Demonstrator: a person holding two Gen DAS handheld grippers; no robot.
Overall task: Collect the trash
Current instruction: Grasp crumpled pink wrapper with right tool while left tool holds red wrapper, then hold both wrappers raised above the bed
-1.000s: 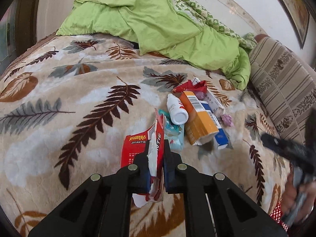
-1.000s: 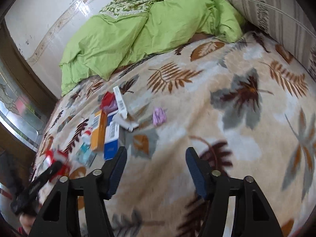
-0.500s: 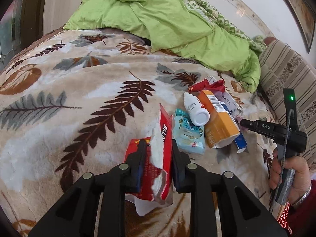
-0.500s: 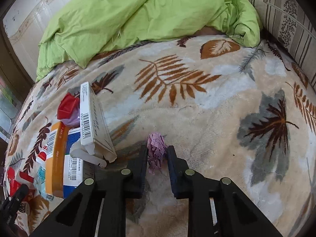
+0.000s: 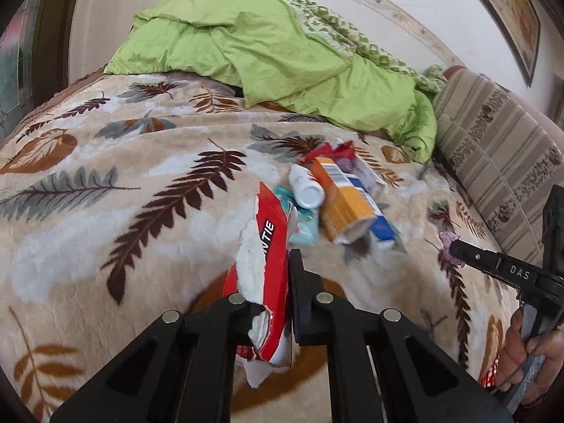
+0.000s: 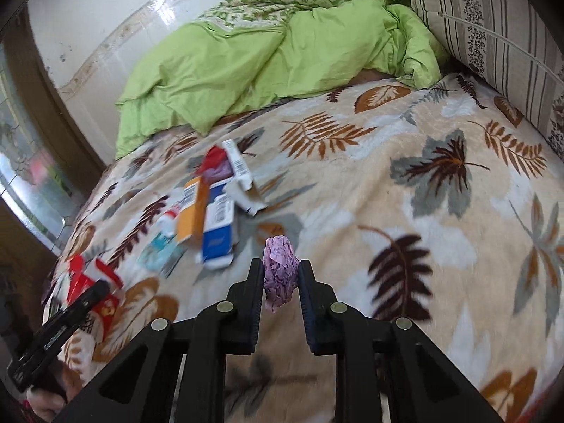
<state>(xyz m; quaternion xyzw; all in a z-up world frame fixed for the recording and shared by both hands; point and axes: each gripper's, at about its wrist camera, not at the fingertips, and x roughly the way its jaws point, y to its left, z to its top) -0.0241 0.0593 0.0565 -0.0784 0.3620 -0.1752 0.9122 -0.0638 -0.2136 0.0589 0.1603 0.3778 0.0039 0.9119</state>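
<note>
The right gripper (image 6: pixel 281 275) has now lifted the crumpled purple wrapper (image 6: pixel 279 270) off the bed (image 6: pixel 440 218), jaws clamped on it, while the left gripper (image 5: pixel 271 282) keeps its jaws pinched on the torn red packet (image 5: pixel 262 268), so both pieces are ready for disposal.

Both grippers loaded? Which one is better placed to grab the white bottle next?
Left, hedged. Both are full: left gripper clamps the torn red pack, right gripper the purple wad. The white bottle lies nearer the left.

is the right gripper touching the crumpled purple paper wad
Touching. The right wrist view shows the right gripper shut on the crumpled purple paper wad, with both fingers pressed against its sides, no gap showing.
</note>
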